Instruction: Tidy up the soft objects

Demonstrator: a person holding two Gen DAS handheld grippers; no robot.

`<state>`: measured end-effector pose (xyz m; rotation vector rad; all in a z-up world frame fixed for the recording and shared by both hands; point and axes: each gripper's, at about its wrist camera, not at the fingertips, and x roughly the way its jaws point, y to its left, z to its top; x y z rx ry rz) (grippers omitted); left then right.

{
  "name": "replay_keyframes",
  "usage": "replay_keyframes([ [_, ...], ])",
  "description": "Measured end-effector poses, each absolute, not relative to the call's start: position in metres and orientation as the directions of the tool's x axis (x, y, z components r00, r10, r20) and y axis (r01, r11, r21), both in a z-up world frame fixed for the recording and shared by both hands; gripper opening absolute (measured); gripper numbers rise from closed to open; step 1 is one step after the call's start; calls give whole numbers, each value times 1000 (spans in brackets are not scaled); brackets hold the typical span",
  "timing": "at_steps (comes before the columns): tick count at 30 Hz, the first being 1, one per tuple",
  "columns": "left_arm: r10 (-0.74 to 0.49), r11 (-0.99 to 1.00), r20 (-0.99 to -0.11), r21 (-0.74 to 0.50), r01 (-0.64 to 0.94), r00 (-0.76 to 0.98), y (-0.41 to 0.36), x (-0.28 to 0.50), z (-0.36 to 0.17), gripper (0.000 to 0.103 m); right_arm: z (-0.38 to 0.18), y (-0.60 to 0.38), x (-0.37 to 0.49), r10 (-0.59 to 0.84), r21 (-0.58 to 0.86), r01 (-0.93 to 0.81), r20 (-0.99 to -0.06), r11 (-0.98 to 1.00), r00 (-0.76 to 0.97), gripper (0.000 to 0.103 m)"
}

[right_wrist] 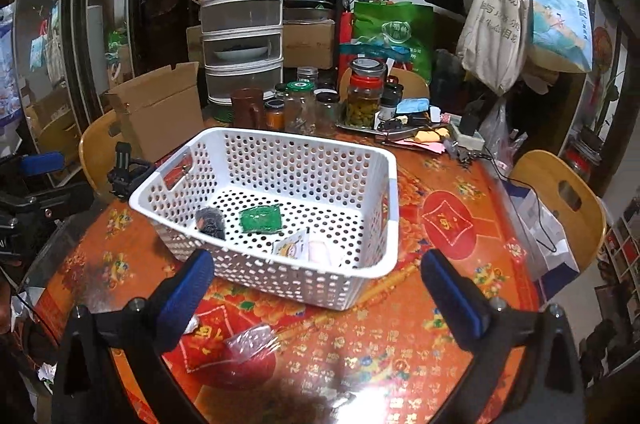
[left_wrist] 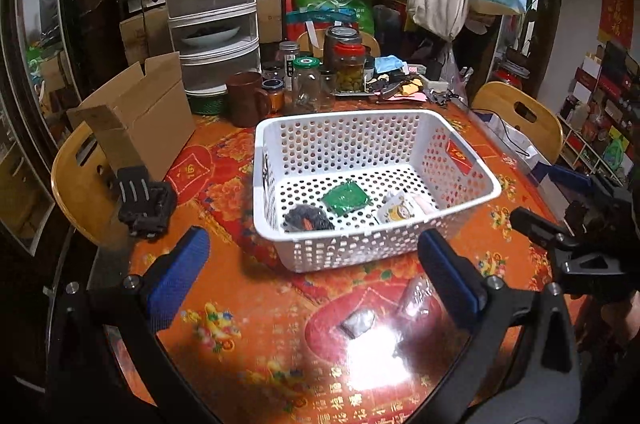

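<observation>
Holding four soft items, the basket (left_wrist: 460,148) sits at twelve o'clock on the counter (left_wrist: 256,324); both grippers' fingers (left (left_wrist: 313,266), right (right_wrist: 318,286)) spread, empty.

1. A white perforated basket (left_wrist: 372,248) stands upright on the table.
2. Inside lie a flat green packet (left_wrist: 345,199), a dark fuzzy item (left_wrist: 308,218), and a white cartoon-printed pouch (left_wrist: 400,210).
3. A clear crinkled wrapper (right_wrist: 252,342) lies outside, near the basket.
</observation>
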<state>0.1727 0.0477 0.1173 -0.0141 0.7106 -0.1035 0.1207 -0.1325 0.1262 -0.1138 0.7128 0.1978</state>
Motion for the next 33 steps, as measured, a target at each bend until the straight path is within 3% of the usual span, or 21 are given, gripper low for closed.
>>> replay_keyframes([
  [12, -130, 991, -656, -111, 75, 743, 43, 129, 61, 103, 88, -134, 78, 171, 23, -209, -671, 978, 722, 103],
  [22, -156, 988, -774, -134, 83, 614, 15, 161, -46, 101, 12, -161, 50, 217, 165, -140, -724, 976, 655, 103],
  [30, -152, 988, -804, -104, 115, 575, -12, 178, -76, 70, -3, -160, 49, 226, 182, -135, -729, 974, 646, 103],
  [33, -147, 988, -806, -92, 124, 574, -20, 181, -81, 52, -3, -158, 51, 223, 176, -137, -732, 975, 644, 103],
])
